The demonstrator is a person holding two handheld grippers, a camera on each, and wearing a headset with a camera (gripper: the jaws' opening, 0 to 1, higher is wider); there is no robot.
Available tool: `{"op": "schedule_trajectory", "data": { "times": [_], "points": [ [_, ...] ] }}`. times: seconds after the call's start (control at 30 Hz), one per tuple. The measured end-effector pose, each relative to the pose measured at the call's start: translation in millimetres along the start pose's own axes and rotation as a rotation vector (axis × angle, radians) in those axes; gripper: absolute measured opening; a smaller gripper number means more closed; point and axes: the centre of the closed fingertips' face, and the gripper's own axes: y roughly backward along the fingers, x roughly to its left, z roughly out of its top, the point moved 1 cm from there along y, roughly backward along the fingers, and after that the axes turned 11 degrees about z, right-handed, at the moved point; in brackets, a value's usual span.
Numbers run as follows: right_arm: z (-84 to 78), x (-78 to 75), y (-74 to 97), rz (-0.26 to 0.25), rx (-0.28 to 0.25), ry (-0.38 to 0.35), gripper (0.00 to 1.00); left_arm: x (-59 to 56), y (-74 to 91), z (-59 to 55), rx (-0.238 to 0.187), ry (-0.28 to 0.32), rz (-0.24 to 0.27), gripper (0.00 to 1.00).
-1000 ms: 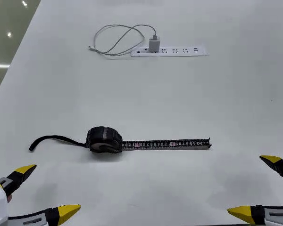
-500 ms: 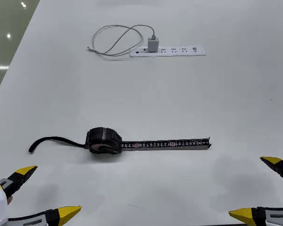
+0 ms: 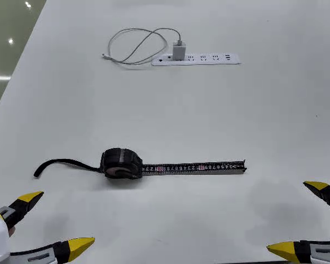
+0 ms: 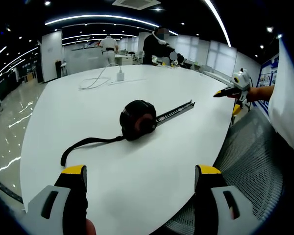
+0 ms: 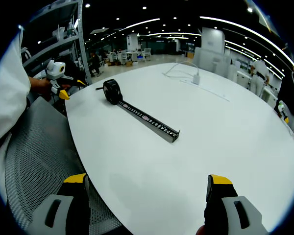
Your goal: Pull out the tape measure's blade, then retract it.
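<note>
Tape measure (image 3: 121, 163) laid flat toward the near edge of the counter (image 3: 209, 110), blade (image 3: 193, 168) drawn out to the right, left tool (image 3: 55, 220) and right tool (image 3: 298, 218) held over the near edge, jaws of both spread apart.

I see a smooth, matt white tabletop (image 3: 236, 110) carrying a tape measure (image 3: 121, 163) cased in dull black rubbery plastic, its blade (image 3: 195, 167) like thin painted metal, its strap (image 3: 60, 163) matt black cloth, and near the far edge a glossy white plastic power strip (image 3: 203, 59).
</note>
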Motion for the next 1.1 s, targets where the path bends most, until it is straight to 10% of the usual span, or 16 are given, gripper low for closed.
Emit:
{"op": "schedule_trajectory", "data": {
  "times": [1.1],
  "points": [
    [6.1,0.3,-1.5,0.005,-0.007,0.007,0.98,-17.4,-26.0,20.8,-0.007,0.011,-0.014,0.85]
  ]
}}
